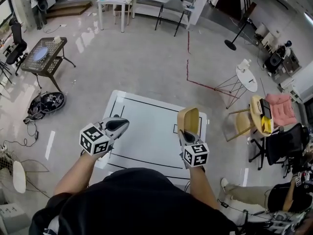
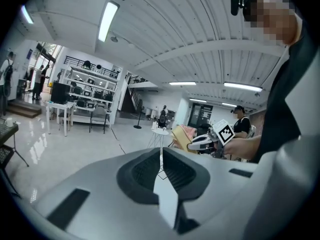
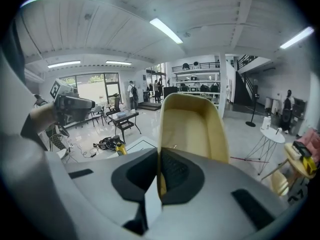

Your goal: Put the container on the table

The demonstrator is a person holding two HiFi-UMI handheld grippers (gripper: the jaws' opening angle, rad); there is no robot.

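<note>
A tan, tub-shaped container (image 1: 189,119) is held up in the air over the right part of the white table (image 1: 142,131). My right gripper (image 1: 186,135) is shut on its near rim, and in the right gripper view the container (image 3: 192,126) stands upright between the jaws (image 3: 159,176), its hollow facing the camera. My left gripper (image 1: 119,125) hovers over the table's left side, shut with nothing in it. In the left gripper view its jaws (image 2: 161,170) point level across the room, and the container (image 2: 181,138) and right gripper (image 2: 210,141) show at the right.
The white table has black outline markings. A black mesh side table (image 1: 45,56) and a heap of cables (image 1: 45,104) are at the left. A small round white table (image 1: 246,77), wooden chair (image 1: 242,123) and pink chair (image 1: 280,108) stand at the right.
</note>
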